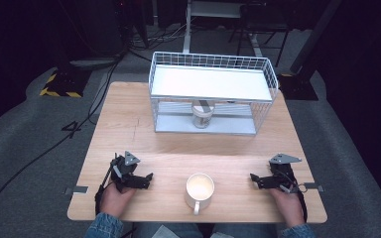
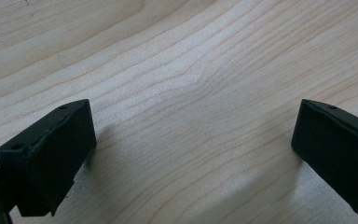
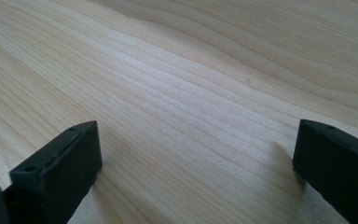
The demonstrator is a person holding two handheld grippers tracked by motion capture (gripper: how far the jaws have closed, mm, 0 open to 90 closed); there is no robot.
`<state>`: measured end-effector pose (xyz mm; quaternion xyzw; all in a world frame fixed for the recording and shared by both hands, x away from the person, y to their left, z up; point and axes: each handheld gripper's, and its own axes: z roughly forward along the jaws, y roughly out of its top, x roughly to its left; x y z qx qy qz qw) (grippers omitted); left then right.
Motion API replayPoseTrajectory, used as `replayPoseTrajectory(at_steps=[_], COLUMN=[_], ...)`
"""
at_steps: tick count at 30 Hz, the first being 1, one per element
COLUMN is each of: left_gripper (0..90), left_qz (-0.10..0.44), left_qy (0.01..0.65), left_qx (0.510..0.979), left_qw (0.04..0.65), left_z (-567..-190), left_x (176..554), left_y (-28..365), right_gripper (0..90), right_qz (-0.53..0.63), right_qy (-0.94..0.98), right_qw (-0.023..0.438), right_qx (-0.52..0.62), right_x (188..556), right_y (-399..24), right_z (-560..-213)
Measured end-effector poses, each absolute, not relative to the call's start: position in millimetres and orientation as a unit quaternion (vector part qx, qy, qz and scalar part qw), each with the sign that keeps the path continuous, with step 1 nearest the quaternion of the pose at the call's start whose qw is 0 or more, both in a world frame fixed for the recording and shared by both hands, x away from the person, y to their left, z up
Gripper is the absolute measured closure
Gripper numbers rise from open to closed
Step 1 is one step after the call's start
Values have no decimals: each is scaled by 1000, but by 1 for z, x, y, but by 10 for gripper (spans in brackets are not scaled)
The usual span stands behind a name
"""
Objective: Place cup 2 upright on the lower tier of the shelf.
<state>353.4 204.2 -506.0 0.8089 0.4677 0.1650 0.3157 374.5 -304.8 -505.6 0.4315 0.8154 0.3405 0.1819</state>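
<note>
A white mug (image 1: 200, 189) stands upright near the front edge of the light wooden table (image 1: 129, 124), its mouth open upward and its handle pointing toward the person, straight at the near edge. It sits between the two grippers, clear of both. To its left the left gripper (image 1: 146, 179) rests low on the tabletop, held in the person's left hand (image 1: 114, 197), its tips aimed inward toward the mug; in the left gripper view (image 2: 193, 140) its two black jaws stand spread wide with only bare wood grain between them. To the mug's right the right gripper (image 1: 256, 179), held in the right hand (image 1: 287, 202), mirrors it, tips pointing inward at the mug; in the right gripper view (image 3: 196, 158) its jaws are likewise wide apart over bare wood. Farther back, well apart from the mug, a white wire rack (image 1: 213, 91) stands across the far half of the table, long axis running left to right, with a solid white shelf on top. Under that shelf, inside the wire walls, a small jar (image 1: 202, 116) stands upright. Beyond the table lies a grey floor with black cables (image 1: 39, 153).
</note>
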Motion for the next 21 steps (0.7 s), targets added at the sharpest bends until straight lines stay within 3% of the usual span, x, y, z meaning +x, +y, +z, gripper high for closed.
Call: replayPoseTrajectory(at_steps=[21], left_gripper=[0], left_qz=[164], left_qy=[467], left_qx=[809], left_qw=[316], left_z=[-506], left_x=[354], left_y=[204], right_gripper=[25], right_qz=[368], right_qy=[842], right_qw=[170], right_qx=[356], right_x=[344], right_y=[-276], right_z=[-464])
